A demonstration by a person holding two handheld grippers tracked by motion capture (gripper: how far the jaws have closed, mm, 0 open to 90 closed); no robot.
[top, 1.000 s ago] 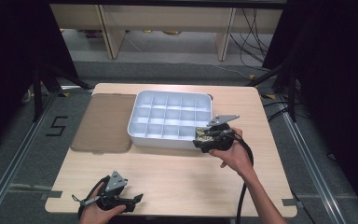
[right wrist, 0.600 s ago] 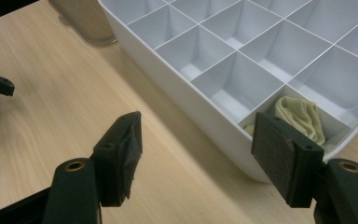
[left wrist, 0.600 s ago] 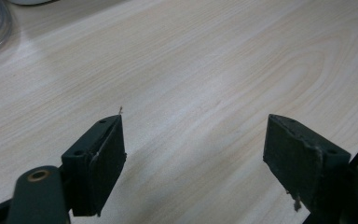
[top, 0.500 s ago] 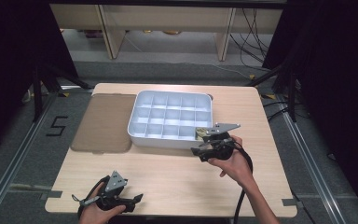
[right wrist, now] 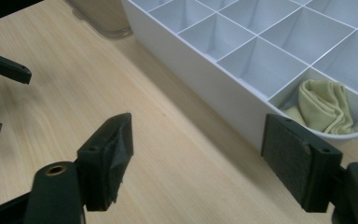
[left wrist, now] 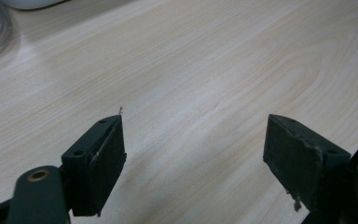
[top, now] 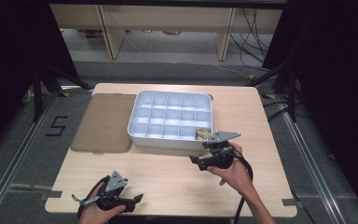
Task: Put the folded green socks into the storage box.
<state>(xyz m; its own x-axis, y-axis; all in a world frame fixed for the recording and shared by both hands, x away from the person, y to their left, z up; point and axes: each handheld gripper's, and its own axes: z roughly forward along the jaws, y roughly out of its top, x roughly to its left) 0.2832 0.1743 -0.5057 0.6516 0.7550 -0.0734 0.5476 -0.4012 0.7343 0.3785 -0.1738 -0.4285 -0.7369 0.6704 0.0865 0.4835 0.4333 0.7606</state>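
The yellow cloth [right wrist: 327, 107] sits folded in the white tray's [top: 142, 135] near-right corner compartment, toward the table's [top: 168, 182] right edge. It looks soft and light, so pinch the raised fold. The right tool [right wrist: 205, 163] has just been opening with nothing between its jaws, and the left tool [left wrist: 196, 158] is open and empty too.

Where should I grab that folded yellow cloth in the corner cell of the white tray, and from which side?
Take the folded yellow cloth by its raised fold ridge, probably coming straight down from above. The white tray walls close it in on every side, so a level approach looks blocked. The right gripper is open and nearest.
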